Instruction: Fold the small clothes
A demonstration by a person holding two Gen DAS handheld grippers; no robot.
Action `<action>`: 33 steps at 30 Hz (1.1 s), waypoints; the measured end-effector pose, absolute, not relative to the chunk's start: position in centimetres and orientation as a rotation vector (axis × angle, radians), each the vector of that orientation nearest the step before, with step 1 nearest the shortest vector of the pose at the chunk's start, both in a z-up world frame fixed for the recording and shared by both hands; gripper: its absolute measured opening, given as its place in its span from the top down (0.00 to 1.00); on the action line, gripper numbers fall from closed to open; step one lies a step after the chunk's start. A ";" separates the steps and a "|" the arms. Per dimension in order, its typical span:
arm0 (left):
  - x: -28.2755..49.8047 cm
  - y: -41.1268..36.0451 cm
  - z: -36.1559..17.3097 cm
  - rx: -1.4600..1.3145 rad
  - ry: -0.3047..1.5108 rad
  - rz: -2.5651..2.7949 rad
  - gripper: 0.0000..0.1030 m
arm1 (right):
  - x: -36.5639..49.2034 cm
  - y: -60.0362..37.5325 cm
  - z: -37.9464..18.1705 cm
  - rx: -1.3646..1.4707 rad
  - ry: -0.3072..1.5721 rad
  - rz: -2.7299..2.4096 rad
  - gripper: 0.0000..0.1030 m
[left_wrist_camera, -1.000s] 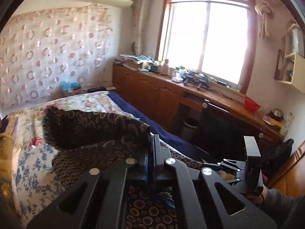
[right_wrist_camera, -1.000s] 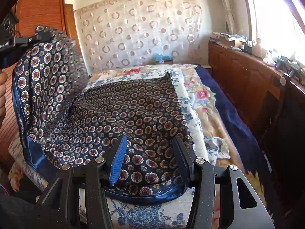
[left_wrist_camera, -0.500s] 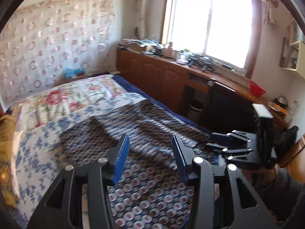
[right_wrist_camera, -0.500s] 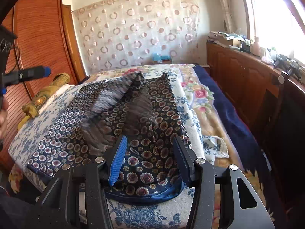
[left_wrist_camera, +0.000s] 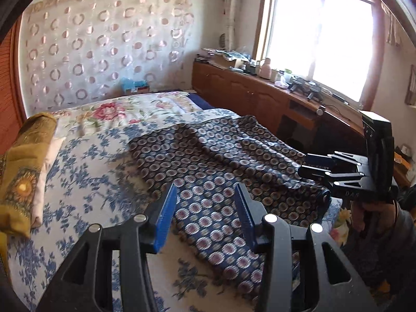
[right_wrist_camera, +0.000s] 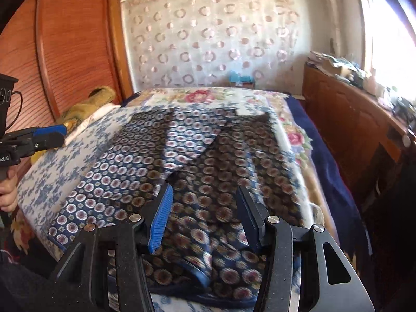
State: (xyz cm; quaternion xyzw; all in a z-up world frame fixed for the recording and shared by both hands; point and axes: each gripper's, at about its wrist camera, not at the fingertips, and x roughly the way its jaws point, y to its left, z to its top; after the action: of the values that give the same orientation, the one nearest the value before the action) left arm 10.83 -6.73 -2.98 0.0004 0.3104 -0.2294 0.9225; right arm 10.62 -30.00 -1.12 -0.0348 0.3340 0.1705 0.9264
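The bed (left_wrist_camera: 85, 171) fills both views, covered by one blue-flowered white sheet (left_wrist_camera: 78, 161) with a rose-patterned quilt (left_wrist_camera: 109, 111) beyond it toward the curtained wall. On the sheet lies the one garment, a pair of navy shorts printed with small rings (left_wrist_camera: 221, 166), spread flat. In the right wrist view its long axis runs from 6 o'clock, where a blue-piped edge bunches under the camera, up toward 12 o'clock, and the two leg ends point away toward the far wall; one leg lies folded across the other, so a lighter band crosses the cloth (right_wrist_camera: 192, 135). In the left wrist view the same shorts stretch from 6 o'clock out toward 2 o'clock. One yellow-brown cushion (left_wrist_camera: 23, 171) rests at 9 o'clock on the bed's edge. A long wooden desk (left_wrist_camera: 273, 96) under the window carries clutter too small to count. Two tongs show: the left tongs (left_wrist_camera: 205, 218) hover over the near cloth, released, fingers apart, nothing between them; the right tongs (right_wrist_camera: 204, 217) likewise stand spread above the bunched edge, empty.
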 end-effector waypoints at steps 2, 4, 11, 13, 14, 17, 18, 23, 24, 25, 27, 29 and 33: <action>10.5 -6.2 -3.2 -0.002 0.634 -0.463 0.57 | 11.4 -29.0 -1.2 -0.094 0.696 0.372 0.50; 10.4 -5.8 -3.3 -0.003 0.630 -0.456 0.57 | 12.5 -28.3 -1.1 -0.111 0.706 0.383 0.50; 10.3 -4.6 -3.8 -0.043 0.626 -0.467 0.57 | 17.8 -27.7 -0.3 -0.105 0.753 0.414 0.50; 10.2 -4.4 -3.8 -0.043 0.621 -0.459 0.57 | 19.9 -27.5 -0.2 -0.103 0.776 0.410 0.50; 10.2 -4.3 -3.9 -0.041 0.621 -0.453 0.57 | 20.7 -27.5 -0.4 -0.101 0.790 0.409 0.50; 10.2 -4.1 -4.1 -0.043 0.625 -0.451 0.57 | 23.8 -27.2 -1.3 -0.086 0.854 0.402 0.51; 10.2 -4.0 -4.2 -0.045 0.625 -0.450 0.57 | 24.7 -27.0 -1.7 -0.080 0.874 0.400 0.51; 10.2 -3.9 -4.5 -0.043 0.632 -0.447 0.57 | 28.1 -26.2 -4.5 -0.069 0.981 0.390 0.59; 10.2 -3.9 -4.6 -0.044 0.632 -0.448 0.57 | 28.5 -26.0 -5.1 -0.078 0.997 0.382 0.62; 10.1 -3.9 -4.6 -0.044 0.634 -0.449 0.57 | 28.7 -25.9 -5.3 -0.085 1.005 0.376 0.64; 10.1 -3.9 -4.8 -0.043 0.637 -0.447 0.57 | 29.1 -25.8 -5.9 -0.089 1.026 0.377 0.76; 10.0 -3.9 -4.9 -0.046 0.636 -0.450 0.57 | 29.2 -25.9 -5.9 -0.084 1.028 0.379 0.88; 10.0 -4.0 -5.0 -0.043 0.638 -0.450 0.57 | 29.3 -26.3 -5.1 -0.059 1.005 0.432 0.99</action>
State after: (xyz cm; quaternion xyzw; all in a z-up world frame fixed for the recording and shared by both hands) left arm 9.96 -3.99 -5.02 -0.0210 0.3111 -0.2195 0.9244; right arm 29.33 -26.30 -5.07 -0.0281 0.4778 0.2054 0.8536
